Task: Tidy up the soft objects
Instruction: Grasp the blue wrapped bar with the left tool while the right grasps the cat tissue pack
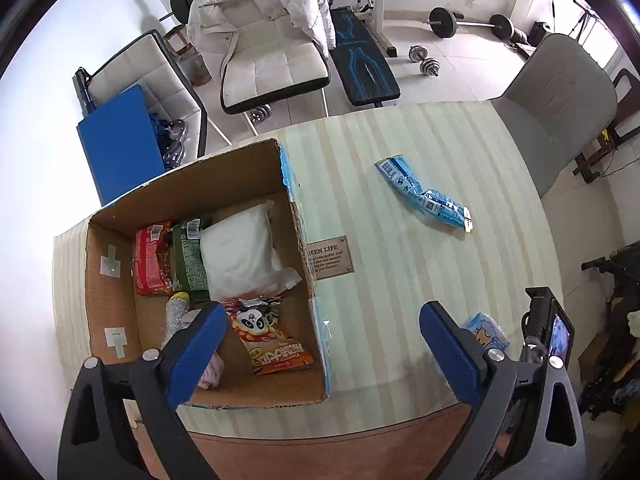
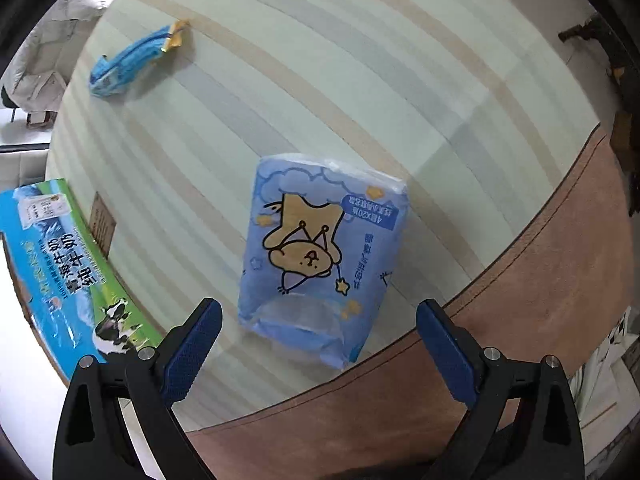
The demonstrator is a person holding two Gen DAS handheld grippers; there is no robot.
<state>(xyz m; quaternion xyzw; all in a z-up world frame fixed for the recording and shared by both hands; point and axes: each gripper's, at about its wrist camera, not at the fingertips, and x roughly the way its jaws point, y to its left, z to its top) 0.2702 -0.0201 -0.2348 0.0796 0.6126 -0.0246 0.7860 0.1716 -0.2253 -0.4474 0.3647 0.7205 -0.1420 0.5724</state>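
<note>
In the left wrist view, the cardboard box (image 1: 200, 264) is filling the left and centre of the frame, standing open on the striped tablecloth (image 1: 400, 208). Inside it a red snack pack (image 1: 150, 258), a green pack (image 1: 189, 256), a white soft bag (image 1: 240, 254) and an orange snack bag with a panda face (image 1: 266, 340) are lying side by side. The left gripper (image 1: 320, 344) is hovering above the box's lower right corner with its blue fingers spread wide and nothing between them. To the right of the box wall a small plaque (image 1: 329, 257) is showing "GREEN LIFE", partly cut off. Further right, in the upper right of the cloth, a long blue wrapper (image 1: 424, 196) is lying slantwise, well apart from both tools.

In the right wrist view, the box's outer face (image 2: 68, 272) at the lower left is carrying a milk-carton print with a cow and Chinese characters. In the centre, the blue tissue pack (image 2: 320, 260) is resting flat near the table's front edge, its long axis running roughly up the frame, upside down to the camera; "4层X20" seems readable beside a cartoon dog. The right gripper (image 2: 319, 340) is hanging just short of the pack's near end, fingers spread wide and empty. The pack is lying straight ahead of it, so the right hand looks clearly nearer.
</note>
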